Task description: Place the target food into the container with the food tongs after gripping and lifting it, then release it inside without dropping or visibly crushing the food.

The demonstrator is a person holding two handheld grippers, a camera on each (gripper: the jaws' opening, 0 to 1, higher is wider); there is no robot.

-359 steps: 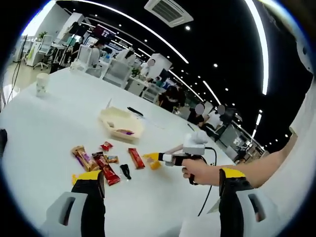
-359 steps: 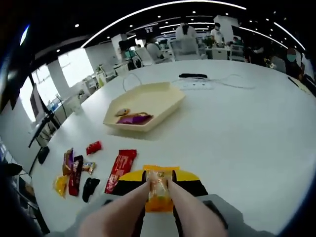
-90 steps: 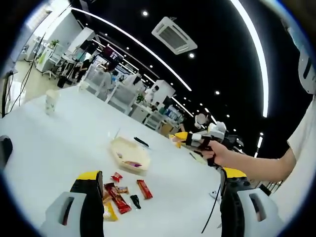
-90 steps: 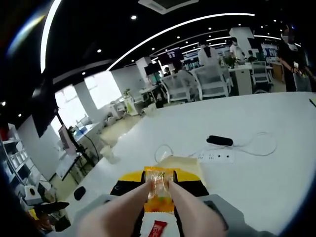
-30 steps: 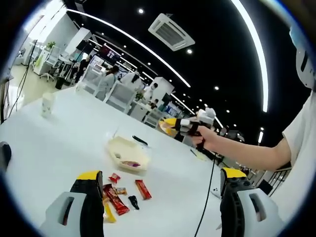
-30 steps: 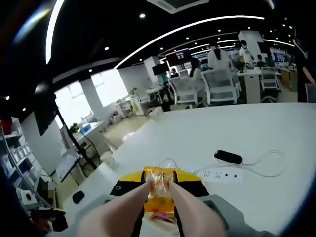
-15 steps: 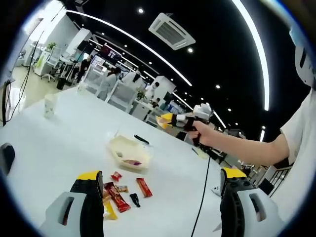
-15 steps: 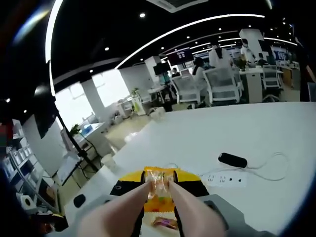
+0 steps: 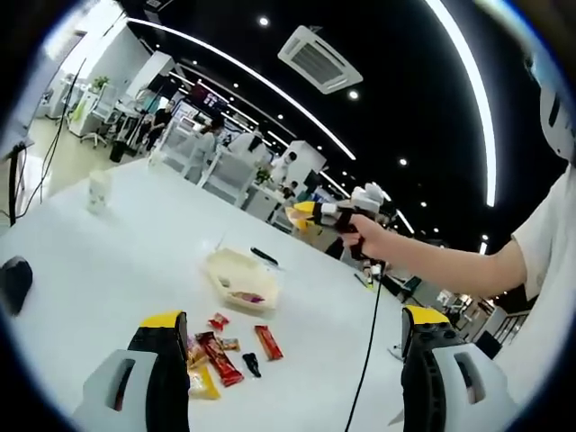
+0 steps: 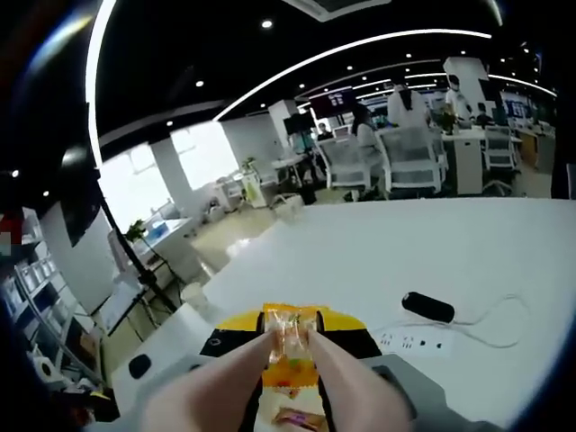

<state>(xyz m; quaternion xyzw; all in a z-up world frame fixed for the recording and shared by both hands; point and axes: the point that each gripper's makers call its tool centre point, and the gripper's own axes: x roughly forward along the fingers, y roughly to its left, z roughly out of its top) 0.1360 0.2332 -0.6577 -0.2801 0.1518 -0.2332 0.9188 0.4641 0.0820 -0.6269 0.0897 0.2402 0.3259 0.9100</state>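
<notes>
While right gripper pinches snack | left gripper jaws spread, empty | white table holds tray, wrappers | open office

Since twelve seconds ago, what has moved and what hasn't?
The right hand-held gripper has lifted the orange-wrapped snack from the table beside the loose snacks and now holds it in the air above the cream tray. It was already gripped then and stays clamped. The loose snacks, the tray's contents and the left hand-held gripper, jaws wide apart, are as before.
</notes>
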